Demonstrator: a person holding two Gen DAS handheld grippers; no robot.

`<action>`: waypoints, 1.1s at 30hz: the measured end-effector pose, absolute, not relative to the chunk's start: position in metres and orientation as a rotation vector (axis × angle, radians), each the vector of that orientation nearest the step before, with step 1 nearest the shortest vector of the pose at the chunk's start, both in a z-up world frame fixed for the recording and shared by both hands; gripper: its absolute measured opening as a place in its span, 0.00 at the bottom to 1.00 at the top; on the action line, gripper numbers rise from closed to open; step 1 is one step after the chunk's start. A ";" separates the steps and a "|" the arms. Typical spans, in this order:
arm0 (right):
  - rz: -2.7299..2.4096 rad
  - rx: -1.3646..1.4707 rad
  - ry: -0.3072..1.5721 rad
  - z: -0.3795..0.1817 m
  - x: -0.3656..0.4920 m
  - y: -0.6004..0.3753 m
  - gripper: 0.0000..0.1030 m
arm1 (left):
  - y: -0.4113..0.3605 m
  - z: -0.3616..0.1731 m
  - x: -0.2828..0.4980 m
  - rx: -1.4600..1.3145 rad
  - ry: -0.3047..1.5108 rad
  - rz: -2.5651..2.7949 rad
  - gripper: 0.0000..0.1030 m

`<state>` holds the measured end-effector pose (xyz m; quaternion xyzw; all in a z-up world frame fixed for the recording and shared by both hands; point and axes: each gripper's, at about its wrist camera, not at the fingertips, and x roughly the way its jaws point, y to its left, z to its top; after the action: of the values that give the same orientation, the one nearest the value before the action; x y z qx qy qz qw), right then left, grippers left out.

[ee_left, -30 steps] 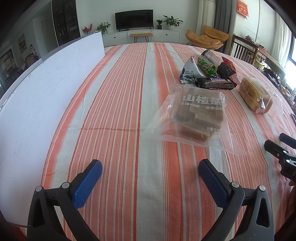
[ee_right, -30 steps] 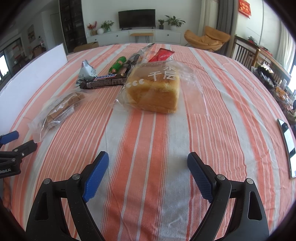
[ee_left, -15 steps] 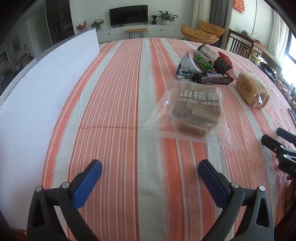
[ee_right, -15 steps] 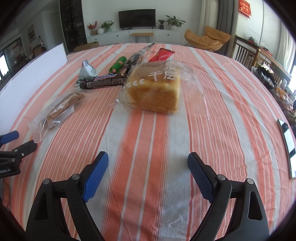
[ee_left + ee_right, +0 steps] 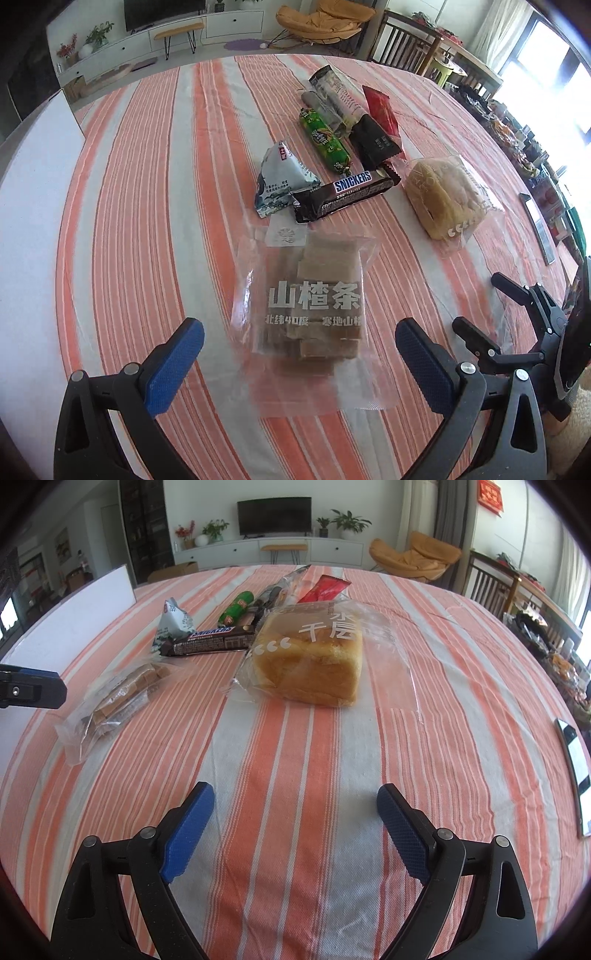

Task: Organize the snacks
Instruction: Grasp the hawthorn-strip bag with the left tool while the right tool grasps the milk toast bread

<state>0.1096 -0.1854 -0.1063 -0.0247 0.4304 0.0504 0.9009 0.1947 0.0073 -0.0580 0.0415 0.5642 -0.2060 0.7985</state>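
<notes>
The hawthorn-strip bag [image 5: 314,317] lies flat on the striped tablecloth [image 5: 147,221] between the wide-open, empty left gripper's [image 5: 299,354] fingers — the approach step — so next it likely lowers and closes.

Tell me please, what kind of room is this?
Most likely a home living and dining room. A television stands on a low white cabinet, an orange lounge chair sits near the curtains, and the snacks lie on a table with a striped cloth.

clear bag of brown hawthorn strips [image 5: 314,310] lies flat nearest; beyond it a snickers bar [image 5: 347,195], a triangular pouch [image 5: 282,177], a green sausage [image 5: 325,142], perhaps three more packets; bagged bread loaf [image 5: 314,661] apart rightward.
</notes>
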 end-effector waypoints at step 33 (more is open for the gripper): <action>-0.016 -0.067 1.313 -0.077 0.261 -0.180 0.90 | 0.057 -0.081 0.112 0.042 1.047 -0.183 0.50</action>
<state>0.2612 -0.1802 -0.0773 -0.0311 0.6102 -0.0074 0.7916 0.1116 0.0574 -0.0808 0.0198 0.4994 -0.0870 0.8618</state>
